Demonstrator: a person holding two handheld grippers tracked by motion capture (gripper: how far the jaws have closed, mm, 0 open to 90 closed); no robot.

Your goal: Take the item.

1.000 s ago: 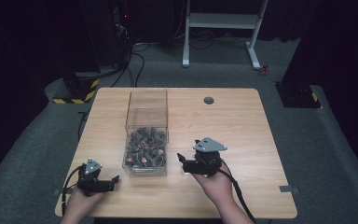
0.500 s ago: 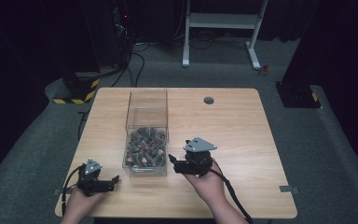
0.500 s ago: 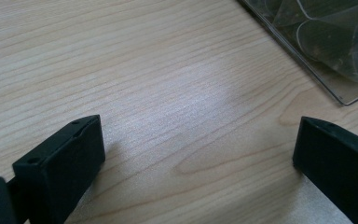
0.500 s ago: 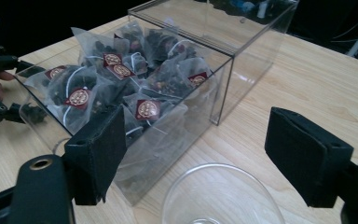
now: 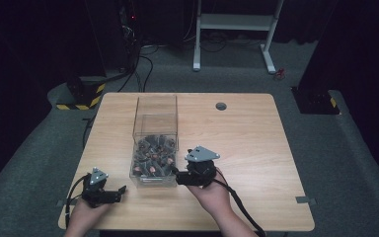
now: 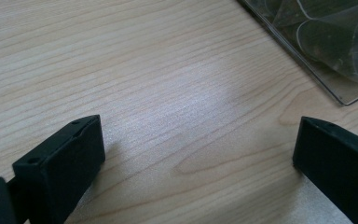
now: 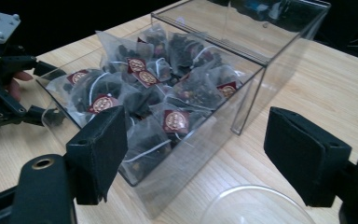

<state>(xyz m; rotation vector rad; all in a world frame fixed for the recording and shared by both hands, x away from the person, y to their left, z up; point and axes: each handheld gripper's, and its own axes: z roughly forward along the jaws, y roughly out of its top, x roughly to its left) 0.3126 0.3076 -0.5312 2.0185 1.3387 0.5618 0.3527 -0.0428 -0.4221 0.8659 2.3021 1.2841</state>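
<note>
Clear plastic box (image 5: 154, 143) of tea bags (image 7: 168, 116) sits mid-table, right gripper (image 5: 177, 177) wide open at its near corner (approach step, I'd judge), left gripper (image 5: 120, 191) open, idle on table (image 5: 256, 143); next: lift over the rim, down onto one bag.

On the table (image 5: 256, 148), nearer its left half: a clear box (image 5: 155, 123), tea bags (image 5: 152, 153) heaped in its near part. Left gripper (image 5: 109, 193) near the front left corner, left of the box. Right gripper (image 5: 178, 177) just beside the box's front right corner. Before it, perhaps a glass rim (image 7: 256, 205).
</note>
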